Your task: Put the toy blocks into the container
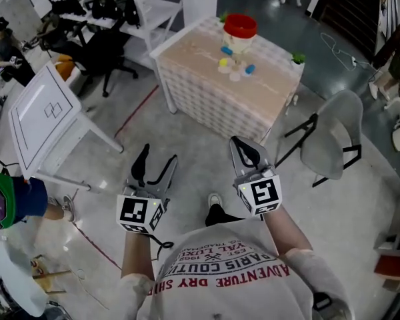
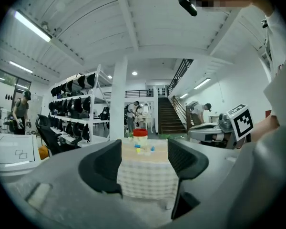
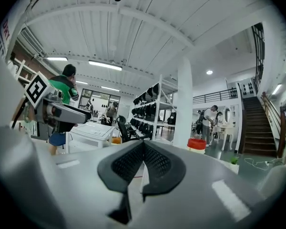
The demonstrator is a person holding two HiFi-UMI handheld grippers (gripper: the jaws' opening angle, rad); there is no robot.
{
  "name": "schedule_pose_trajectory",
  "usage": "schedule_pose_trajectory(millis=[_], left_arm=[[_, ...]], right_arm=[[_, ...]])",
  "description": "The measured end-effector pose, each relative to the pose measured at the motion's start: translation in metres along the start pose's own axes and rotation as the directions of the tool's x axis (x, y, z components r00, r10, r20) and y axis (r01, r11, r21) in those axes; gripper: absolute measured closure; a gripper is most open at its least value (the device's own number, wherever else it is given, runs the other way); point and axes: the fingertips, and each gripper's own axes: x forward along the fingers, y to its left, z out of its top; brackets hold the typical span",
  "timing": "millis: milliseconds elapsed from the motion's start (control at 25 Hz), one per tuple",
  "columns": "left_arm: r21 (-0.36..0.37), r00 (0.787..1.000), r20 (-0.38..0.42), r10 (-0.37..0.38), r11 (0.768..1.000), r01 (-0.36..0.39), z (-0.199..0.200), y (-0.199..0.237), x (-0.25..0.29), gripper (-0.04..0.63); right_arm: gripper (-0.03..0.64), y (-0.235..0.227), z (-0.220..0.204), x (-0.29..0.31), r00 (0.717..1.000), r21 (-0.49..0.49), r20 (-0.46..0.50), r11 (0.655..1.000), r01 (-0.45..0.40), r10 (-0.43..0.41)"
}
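A clear container with a red lid (image 1: 240, 28) stands at the far end of a table with a checked cloth (image 1: 207, 99). Several small toy blocks (image 1: 234, 63), blue, yellow and white, lie on the tabletop just in front of it. Both grippers hang over the floor, well short of the table. My left gripper (image 1: 158, 155) is open and empty; in the left gripper view (image 2: 144, 161) the table, the container (image 2: 140, 136) and the blocks (image 2: 144, 149) show between its jaws. My right gripper (image 1: 239, 144) is shut with nothing in it (image 3: 143, 147); the container's red lid (image 3: 196, 144) shows to its right.
A white drawing table (image 1: 47, 112) stands at the left with a black office chair (image 1: 103, 52) behind it. A grey chair (image 1: 337, 135) stands right of the task table. A small potted plant (image 1: 297, 59) sits on the table's right corner. A person in green (image 1: 0, 202) stands at the left edge.
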Motion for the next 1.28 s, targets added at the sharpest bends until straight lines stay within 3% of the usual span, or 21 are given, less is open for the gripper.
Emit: schedule_pose_trajectory(millis=[160, 400, 640, 840, 1080, 1280], left_arm=[[0.005, 1.0, 0.015, 0.02, 1.0, -0.02, 0.013, 0.015, 0.074, 0.295], [0.025, 1.0, -0.002, -0.017, 1.0, 0.017, 0.015, 0.015, 0.17, 0.295], [0.056, 0.987, -0.081, -0.138, 0.988, 0.143, -0.004, 0.014, 0.249, 0.296], [0.05, 0.967, -0.099, -0.234, 0.97, 0.24, -0.014, 0.03, 0.325, 0.296], [0.033, 0.921, -0.185, -0.343, 0.934, 0.355, -0.033, 0.065, 0.431, 0.298], [0.022, 0.845, -0.272, -0.46, 0.875, 0.483, -0.057, 0.08, 0.508, 0.304]], right_arm=[[0.615, -0.057, 0.007, 0.049, 0.999, -0.051, 0.041, 0.999, 0.0, 0.002], [0.615, -0.128, -0.006, 0.097, 0.999, -0.05, 0.041, 0.999, 0.02, -0.018], [0.615, -0.17, -0.025, 0.133, 0.998, -0.038, -0.004, 0.998, 0.056, -0.056], [0.615, -0.208, -0.033, 0.174, 0.99, -0.022, 0.012, 0.99, 0.137, -0.137], [0.615, -0.258, -0.059, 0.243, 0.964, -0.006, -0.068, 0.966, 0.257, -0.256], [0.615, -0.292, -0.072, 0.297, 0.93, 0.03, -0.137, 0.937, 0.348, -0.341]])
